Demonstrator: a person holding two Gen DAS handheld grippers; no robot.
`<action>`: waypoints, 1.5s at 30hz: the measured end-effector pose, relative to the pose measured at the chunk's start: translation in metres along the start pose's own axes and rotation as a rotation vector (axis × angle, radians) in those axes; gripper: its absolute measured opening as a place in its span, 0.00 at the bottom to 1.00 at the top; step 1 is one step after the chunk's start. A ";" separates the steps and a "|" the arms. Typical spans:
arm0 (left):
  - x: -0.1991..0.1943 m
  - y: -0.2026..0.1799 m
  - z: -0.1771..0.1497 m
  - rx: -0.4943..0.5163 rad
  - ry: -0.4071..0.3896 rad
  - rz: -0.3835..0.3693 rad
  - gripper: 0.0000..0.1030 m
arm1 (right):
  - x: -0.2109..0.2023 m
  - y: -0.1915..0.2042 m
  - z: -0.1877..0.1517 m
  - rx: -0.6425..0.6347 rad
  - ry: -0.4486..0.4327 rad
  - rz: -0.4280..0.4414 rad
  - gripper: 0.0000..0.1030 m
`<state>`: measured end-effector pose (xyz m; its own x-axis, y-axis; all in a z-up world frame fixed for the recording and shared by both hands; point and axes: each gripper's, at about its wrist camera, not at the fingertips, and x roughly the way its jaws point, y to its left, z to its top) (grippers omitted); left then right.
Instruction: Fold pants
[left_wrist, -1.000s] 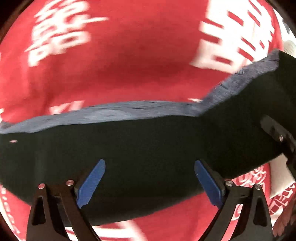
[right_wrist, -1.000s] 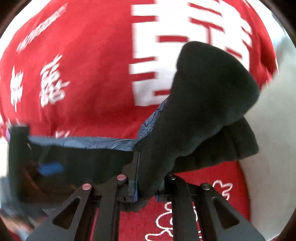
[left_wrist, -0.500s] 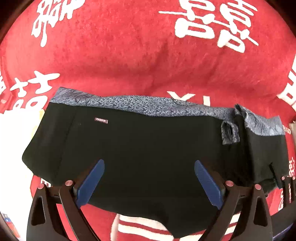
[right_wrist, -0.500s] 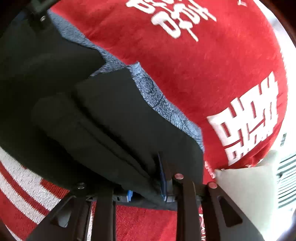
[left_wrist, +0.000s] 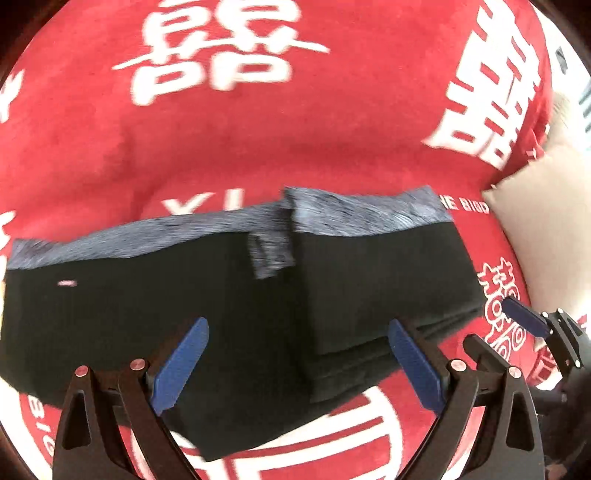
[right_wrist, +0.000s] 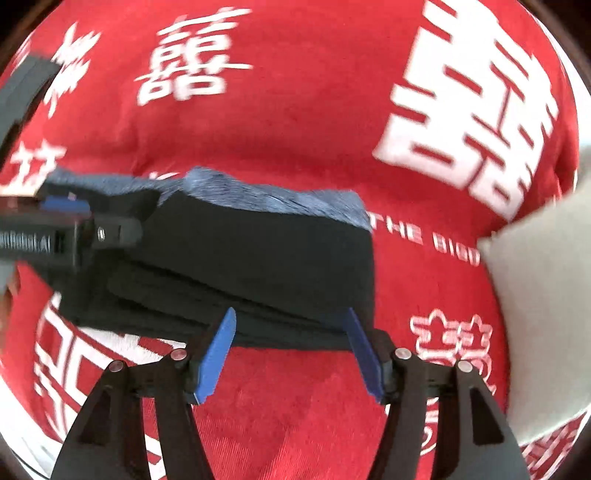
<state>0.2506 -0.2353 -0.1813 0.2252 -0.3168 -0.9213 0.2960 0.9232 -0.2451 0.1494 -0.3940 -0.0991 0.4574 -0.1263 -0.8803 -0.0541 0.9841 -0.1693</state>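
Note:
The black pants (left_wrist: 221, 306) with a blue-grey patterned waistband (left_wrist: 354, 214) lie folded on the red cloth. Their right part is folded over the rest, with stacked layers along the near edge. They also show in the right wrist view (right_wrist: 266, 258). My left gripper (left_wrist: 295, 354) is open and empty just above the pants' near edge. My right gripper (right_wrist: 290, 347) is open and empty, with its blue pads (right_wrist: 218, 350) at the near edge of the folded stack. The right gripper also shows at the right of the left wrist view (left_wrist: 532, 325).
A red cloth (left_wrist: 295, 122) with large white characters covers the surface. A beige cushion (left_wrist: 546, 221) lies at the right edge, also in the right wrist view (right_wrist: 543, 302). The left gripper's black body (right_wrist: 55, 229) reaches over the pants from the left.
My right gripper has let go of the pants and opened; the folded-over part now lies flat on the rest. My left gripper stays open over the near edge.

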 end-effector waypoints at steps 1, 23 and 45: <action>0.003 -0.006 0.000 0.005 0.011 -0.009 0.90 | 0.000 -0.004 -0.003 0.024 0.009 0.009 0.64; 0.009 -0.006 -0.044 -0.048 0.070 -0.021 0.06 | 0.010 -0.030 -0.026 0.128 0.096 0.114 0.55; 0.049 -0.037 0.017 -0.037 0.063 0.183 0.06 | 0.111 -0.112 0.086 0.387 0.140 0.343 0.25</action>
<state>0.2665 -0.2892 -0.2125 0.2133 -0.1297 -0.9683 0.2209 0.9719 -0.0815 0.2824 -0.5078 -0.1398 0.3468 0.2211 -0.9115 0.1636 0.9426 0.2909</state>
